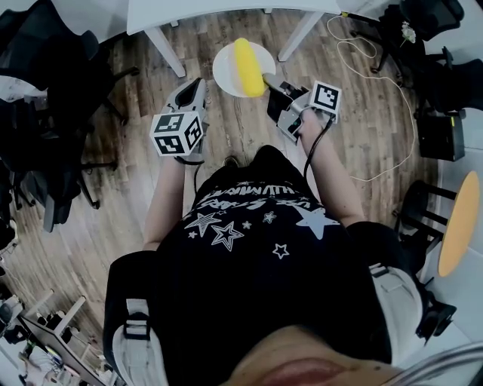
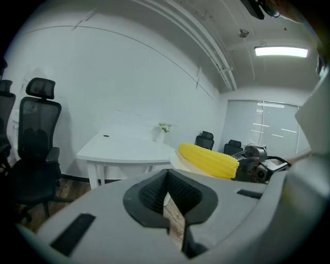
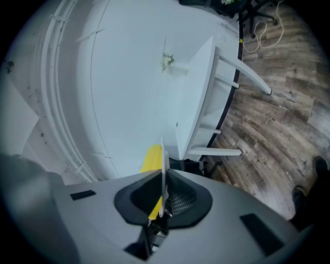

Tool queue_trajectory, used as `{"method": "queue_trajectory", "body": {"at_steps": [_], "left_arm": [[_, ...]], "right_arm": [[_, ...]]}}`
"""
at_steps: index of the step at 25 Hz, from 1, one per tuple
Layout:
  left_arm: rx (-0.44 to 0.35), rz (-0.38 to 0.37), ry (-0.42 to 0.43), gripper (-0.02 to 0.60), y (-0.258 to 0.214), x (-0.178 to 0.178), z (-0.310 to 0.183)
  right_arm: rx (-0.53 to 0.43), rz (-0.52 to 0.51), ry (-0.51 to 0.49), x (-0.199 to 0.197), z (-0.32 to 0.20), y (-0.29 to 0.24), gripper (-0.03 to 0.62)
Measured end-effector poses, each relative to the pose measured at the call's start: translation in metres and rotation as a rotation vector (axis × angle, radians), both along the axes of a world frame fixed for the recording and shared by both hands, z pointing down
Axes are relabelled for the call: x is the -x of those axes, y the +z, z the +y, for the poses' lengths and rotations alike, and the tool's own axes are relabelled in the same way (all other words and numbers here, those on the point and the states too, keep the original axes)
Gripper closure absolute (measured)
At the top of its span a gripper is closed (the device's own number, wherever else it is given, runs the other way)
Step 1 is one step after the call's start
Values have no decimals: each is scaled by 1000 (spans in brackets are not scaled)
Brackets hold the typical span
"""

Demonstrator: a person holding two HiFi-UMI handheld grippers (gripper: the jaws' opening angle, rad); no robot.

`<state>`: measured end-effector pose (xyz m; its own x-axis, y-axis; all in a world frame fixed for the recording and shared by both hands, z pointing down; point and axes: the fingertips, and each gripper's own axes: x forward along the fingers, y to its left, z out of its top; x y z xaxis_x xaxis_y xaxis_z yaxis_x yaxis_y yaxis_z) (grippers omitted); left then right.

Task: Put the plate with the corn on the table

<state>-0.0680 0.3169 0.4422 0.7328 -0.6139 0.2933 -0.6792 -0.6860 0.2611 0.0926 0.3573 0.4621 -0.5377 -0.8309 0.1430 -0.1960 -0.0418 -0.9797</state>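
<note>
Your right claw (image 3: 164, 198) pinches just the rim of the round white plate (image 1: 226, 72), in the air short of the white counter (image 1: 196, 13). Tilt it and the loose yellow corn cob (image 1: 247, 68) rolls off. Your left claw (image 2: 166, 198) is closed, empty.

A white bench (image 2: 124, 149) is seen ahead of the left claw (image 2: 166, 191), with black office chairs (image 2: 36, 149) to its left, a wood-plank floor (image 1: 362, 113) below and a lit ceiling lamp (image 2: 281, 51) above.
</note>
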Motion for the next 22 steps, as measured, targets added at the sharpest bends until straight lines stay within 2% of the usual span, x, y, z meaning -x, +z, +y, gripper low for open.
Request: {"method": "queue_trajectory", "body": {"at_steps": [8, 15, 22], "left_arm": [[11, -6, -29, 575, 5, 19, -10], [21, -22, -76, 575, 11, 28, -41], [28, -35, -91, 575, 15, 9, -86]], "right_arm": [[2, 2, -35, 18, -15, 4, 571], [-2, -19, -74, 22, -56, 9, 571], [5, -20, -112, 5, -110, 17, 569]]}}
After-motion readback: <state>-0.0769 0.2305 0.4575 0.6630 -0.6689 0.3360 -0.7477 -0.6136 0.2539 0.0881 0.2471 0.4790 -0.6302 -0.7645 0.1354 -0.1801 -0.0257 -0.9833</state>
